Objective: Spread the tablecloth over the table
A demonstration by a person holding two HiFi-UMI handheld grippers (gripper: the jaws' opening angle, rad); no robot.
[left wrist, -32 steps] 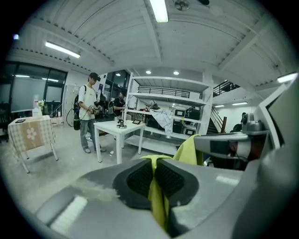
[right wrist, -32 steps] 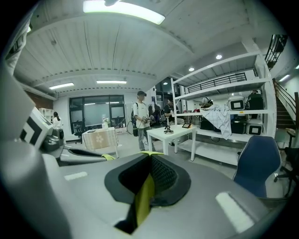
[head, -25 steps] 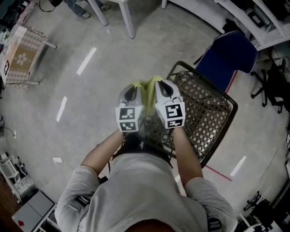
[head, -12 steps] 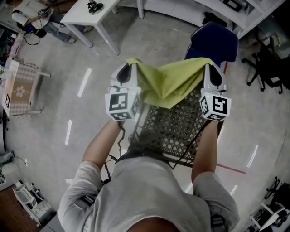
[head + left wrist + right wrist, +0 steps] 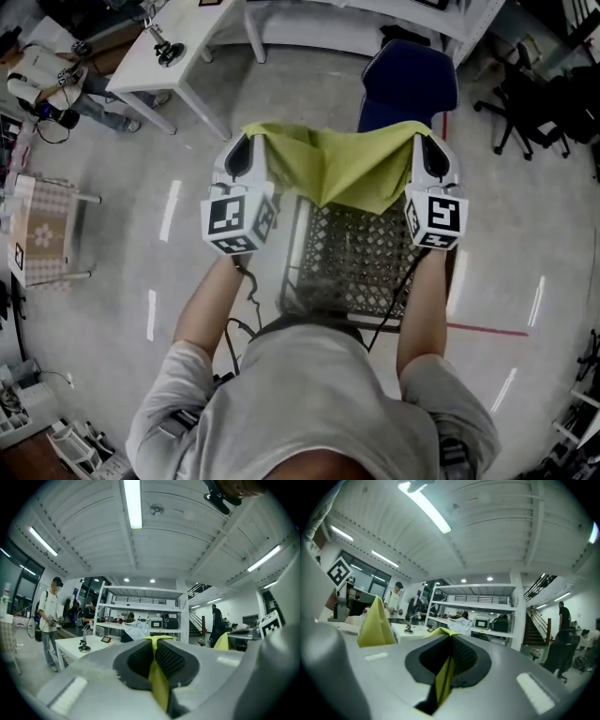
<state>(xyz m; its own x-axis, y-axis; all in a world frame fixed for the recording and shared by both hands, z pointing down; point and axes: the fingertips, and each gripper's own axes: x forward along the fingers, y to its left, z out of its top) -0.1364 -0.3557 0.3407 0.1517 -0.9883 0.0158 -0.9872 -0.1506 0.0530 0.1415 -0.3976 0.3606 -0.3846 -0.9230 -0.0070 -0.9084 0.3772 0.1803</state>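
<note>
Since we pulled our left claw (image 5: pixel 247 148) and right claw (image 5: pixel 427 152) wider apart, each clamped on a corner, the cloth (image 5: pixel 342 169) hangs stretched open above the basket (image 5: pixel 361 267), ready to spread.

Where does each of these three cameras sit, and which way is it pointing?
Head view: on the person's head, looking steeply down at the yellow tablecloth stretched between the left hand-held gripper and right hand-held gripper; forearms and torso show.
Left gripper view: on the left hand-held gripper, looking along its shut jaws toward white shelving and ceiling.
Right gripper view: on the right one, likewise.
Shared: both gripper views show that shelving and the pinched tablecloth.
</note>
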